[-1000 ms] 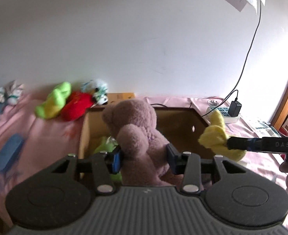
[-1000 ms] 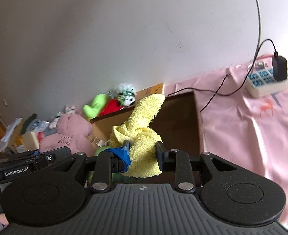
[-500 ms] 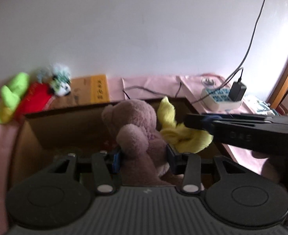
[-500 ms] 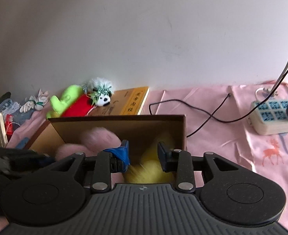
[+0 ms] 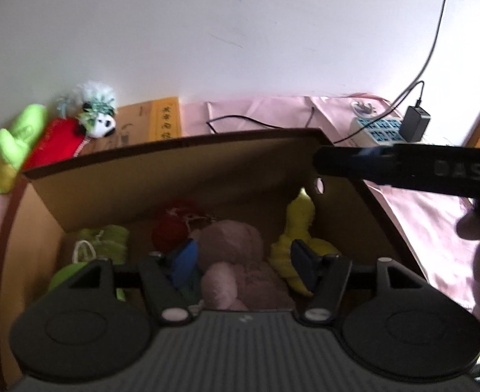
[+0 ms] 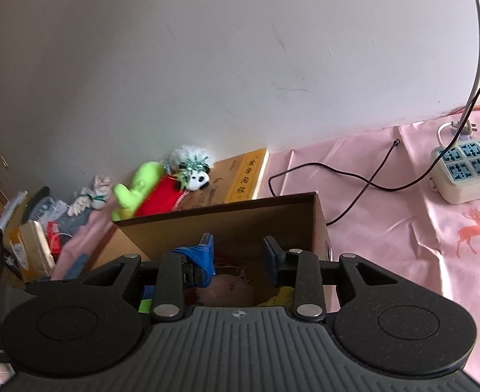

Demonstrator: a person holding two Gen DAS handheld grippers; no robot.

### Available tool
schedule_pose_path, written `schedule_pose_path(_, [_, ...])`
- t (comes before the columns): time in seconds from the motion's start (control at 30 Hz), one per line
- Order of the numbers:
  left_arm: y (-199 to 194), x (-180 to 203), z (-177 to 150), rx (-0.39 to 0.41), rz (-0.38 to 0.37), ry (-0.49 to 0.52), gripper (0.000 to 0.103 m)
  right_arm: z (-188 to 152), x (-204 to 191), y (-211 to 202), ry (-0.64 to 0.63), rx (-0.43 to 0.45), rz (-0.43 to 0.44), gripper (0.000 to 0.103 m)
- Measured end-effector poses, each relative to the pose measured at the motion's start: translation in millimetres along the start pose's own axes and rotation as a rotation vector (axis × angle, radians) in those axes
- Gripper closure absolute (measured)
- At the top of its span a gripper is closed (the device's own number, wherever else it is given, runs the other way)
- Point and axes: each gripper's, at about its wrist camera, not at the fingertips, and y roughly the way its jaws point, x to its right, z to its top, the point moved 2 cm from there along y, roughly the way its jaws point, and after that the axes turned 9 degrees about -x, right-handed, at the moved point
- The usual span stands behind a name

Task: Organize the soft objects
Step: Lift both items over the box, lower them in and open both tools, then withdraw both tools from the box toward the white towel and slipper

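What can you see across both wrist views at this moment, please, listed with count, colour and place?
cardboard box: one, brown, open, on the pink cloth.
teddy bear: one, dusty pink, inside the box.
yellow toy: one, inside the box, right of the bear.
red toy: one, inside the box, behind the bear.
green toys: at least one, inside the box at left.
plush pile: green, red and a small panda, behind the box by the wall.
power strip: one, cream with blue sockets, on the cloth at right.
pink cloth: one, covering the surface.
left hand-held gripper: jaws just opened, over the bear.
right hand-held gripper: open, empty, above the box.
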Motion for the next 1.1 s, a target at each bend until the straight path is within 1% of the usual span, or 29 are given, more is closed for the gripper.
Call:
schedule_pose_path(0.1, [-8, 1, 0, -0.004, 0.052, -0.017, 0.036, -1, -2, -12, 0.024, 0.014, 0.016, 0.087])
schedule_pose_path(0.27, [-27, 1, -4, -0.003, 0.105, -0.055, 0.034, -9, -11, -30, 0.062, 0.021, 0.051, 0.087])
schedule_pose_path(0.33, [-33, 0, -6, -0.012, 0.138, -0.067, 0.034, -14, -18, -35, 0.073, 0.02, 0.063, 0.086])
schedule_pose_path(0.43, [-43, -3, -12, -0.023, 0.175, -0.08, 0.034, -24, -32, -41, 0.073, 0.011, 0.031, 0.085])
schedule_pose_path(0.6, [-61, -8, -27, -0.03, 0.243, -0.084, 0.032, -46, -51, -50, 0.085, -0.003, 0.04, 0.084])
schedule_pose_path(0.7, [-72, -13, -36, -0.03, 0.254, -0.098, 0.03, -58, -58, -56, 0.097, -0.016, 0.051, 0.084])
schedule_pose_path(0.9, [-91, -20, -54, -0.025, 0.262, -0.118, 0.03, -81, -70, -74, 0.101, -0.018, 0.045, 0.084])
schedule_pose_path(1.1, [-108, -13, -72, -0.01, 0.282, -0.091, 0.03, -103, -80, -95, 0.089, 0.004, -0.003, 0.084])
